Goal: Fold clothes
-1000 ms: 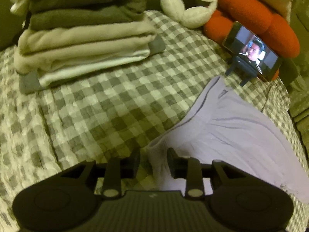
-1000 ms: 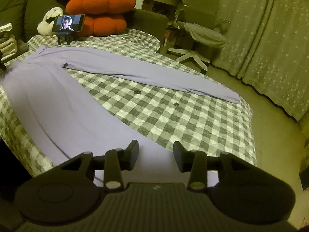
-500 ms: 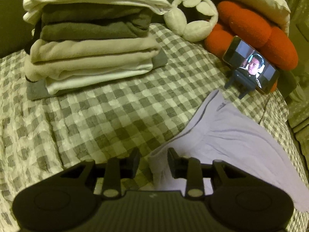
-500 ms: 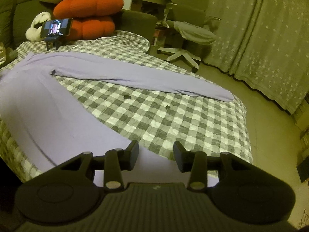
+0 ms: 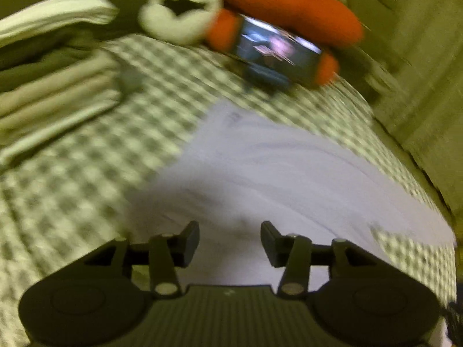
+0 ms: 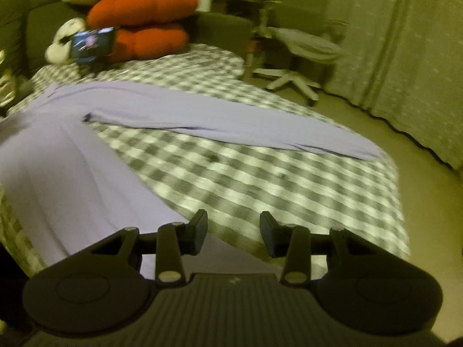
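1. Left gripper [image 5: 230, 238] over the bed, jaws opening, nothing pinched between them; the lilac garment [image 5: 260, 173] lies flat just beneath.
2. Right gripper [image 6: 233, 232] hangs at the near edge of the same garment [image 6: 58, 173], jaws parted with only cloth and the checked bedspread [image 6: 260, 185] showing through the gap.
3. One lilac leg [image 6: 231, 121] stretches across to the far side of the bed (both views blurred).
4. At the left, a stack of folded clothes [image 5: 55, 92] sits on the bedspread.
5. Behind, a phone [image 5: 277, 52] stands against orange cushions [image 5: 289, 5], a white plush [image 5: 179, 8] beside them.
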Demonstrator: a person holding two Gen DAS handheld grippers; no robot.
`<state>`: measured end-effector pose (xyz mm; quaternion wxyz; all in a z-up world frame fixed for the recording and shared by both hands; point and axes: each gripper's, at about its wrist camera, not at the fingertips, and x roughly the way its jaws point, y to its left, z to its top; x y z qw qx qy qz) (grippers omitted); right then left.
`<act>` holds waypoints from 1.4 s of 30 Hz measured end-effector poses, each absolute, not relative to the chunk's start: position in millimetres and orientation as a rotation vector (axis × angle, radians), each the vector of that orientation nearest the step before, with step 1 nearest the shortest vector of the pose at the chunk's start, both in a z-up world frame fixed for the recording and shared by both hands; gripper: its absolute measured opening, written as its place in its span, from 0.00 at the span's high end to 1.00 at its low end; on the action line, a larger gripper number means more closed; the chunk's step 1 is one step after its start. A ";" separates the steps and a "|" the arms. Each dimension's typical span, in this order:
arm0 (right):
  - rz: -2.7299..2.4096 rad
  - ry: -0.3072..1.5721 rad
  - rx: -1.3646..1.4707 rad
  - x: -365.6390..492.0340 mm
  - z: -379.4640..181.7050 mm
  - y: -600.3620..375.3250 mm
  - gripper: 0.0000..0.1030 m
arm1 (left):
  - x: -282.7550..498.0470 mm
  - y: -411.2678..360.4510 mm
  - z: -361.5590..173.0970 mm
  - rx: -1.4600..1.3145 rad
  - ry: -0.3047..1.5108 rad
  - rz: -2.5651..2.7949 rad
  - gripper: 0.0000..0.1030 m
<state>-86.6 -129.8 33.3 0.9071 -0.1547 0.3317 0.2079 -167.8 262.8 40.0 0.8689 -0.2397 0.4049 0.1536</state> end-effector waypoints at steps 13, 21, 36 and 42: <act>0.620 0.755 -0.345 -64.7 20.1 -74.7 0.71 | -160.9 232.6 15.7 -0.447 0.948 0.228 0.53; 0.583 0.719 -0.365 -65.1 25.1 -73.3 1.00 | -160.4 230.8 15.1 -0.422 0.950 0.235 0.56; 0.521 0.717 -0.366 -61.4 26.0 -74.3 0.88 | -161.4 233.7 18.1 -0.443 0.928 0.246 0.56; 0.507 0.708 -0.360 -64.3 27.3 -74.8 0.88 | -160.9 232.0 19.1 -0.430 0.921 0.252 0.57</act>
